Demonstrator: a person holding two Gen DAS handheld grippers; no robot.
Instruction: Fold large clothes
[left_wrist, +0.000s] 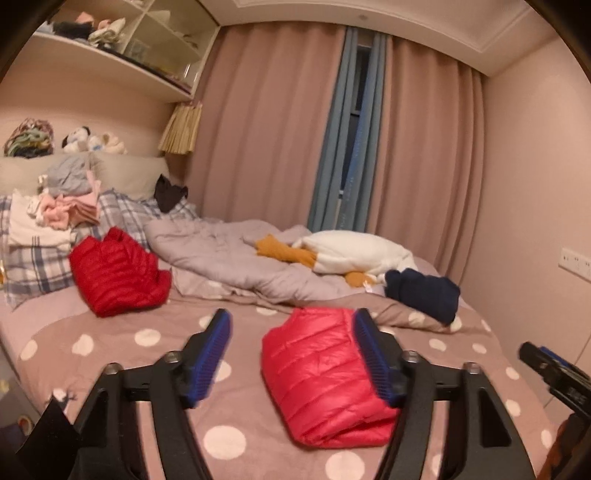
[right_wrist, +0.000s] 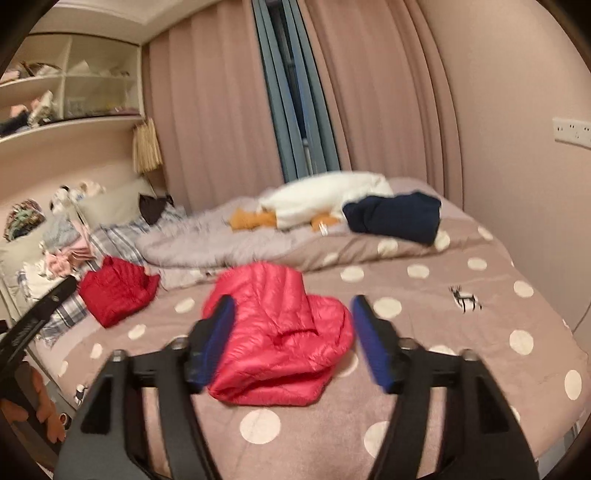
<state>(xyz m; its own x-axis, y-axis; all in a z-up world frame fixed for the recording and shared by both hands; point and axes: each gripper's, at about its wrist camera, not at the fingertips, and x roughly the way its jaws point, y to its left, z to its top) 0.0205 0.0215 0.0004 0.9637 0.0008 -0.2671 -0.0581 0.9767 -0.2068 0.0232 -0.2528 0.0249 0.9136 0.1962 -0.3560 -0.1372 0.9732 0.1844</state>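
Left gripper (left_wrist: 291, 354) held above the bed, jaws spread wide, nothing between the blue pads (left_wrist: 212, 354). Right gripper (right_wrist: 293, 341) likewise raised, jaws standing apart and empty; seen again as a dark shape at the right edge of the left wrist view. No earlier picture given, so nothing told of jaw motion.

Just beyond the fingertips, lay a pink puffer jacket (left_wrist: 325, 376) folded into a compact bundle on the polka-dot bedspread (left_wrist: 147, 338), free of both grippers. Appeared between the right gripper's pads in that view, yet lying flat on the cover, untouched.

Further back and to the left, rested a red puffer jacket (left_wrist: 118, 273), also bundled, against a plaid pillow (left_wrist: 33, 266). Behind it, stacked a heap of folded clothes (left_wrist: 62, 206) near the headboard.

Mid-bed, sprawled a rumpled grey duvet (left_wrist: 221, 254) with a white plush goose (left_wrist: 354, 251) on top; beside it, a navy garment (left_wrist: 424, 293), folded.

Farthest off, hung pink curtains (left_wrist: 266, 129) and wall shelves (left_wrist: 110, 48).
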